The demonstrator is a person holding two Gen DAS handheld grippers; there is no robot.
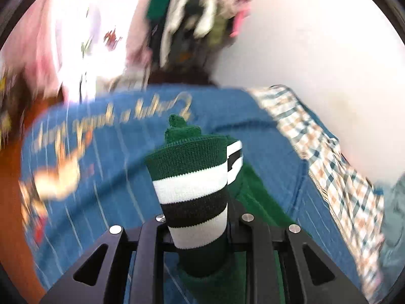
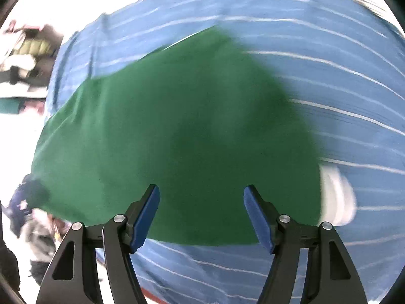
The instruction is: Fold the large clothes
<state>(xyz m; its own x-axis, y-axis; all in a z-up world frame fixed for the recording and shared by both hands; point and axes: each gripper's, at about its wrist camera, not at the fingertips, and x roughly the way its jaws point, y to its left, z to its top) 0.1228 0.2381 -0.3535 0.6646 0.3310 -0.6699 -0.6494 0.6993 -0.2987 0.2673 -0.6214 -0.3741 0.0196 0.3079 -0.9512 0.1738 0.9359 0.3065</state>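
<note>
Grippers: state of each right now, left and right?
Left gripper: shut on the striped cuff of the green sweater.
Right gripper: open, holding nothing.

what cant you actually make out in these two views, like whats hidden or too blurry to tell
- Left gripper: left wrist view, its fingertips are hidden by the striped cuff they clamp.
- Gold lettering on the blue garment: left wrist view, motion-blurred, unreadable.
- Clothes pile: left wrist view, blurred, items indistinguishable.
- Green sweater: right wrist view, blur hides its shape and folds; right gripper open above it.
</note>
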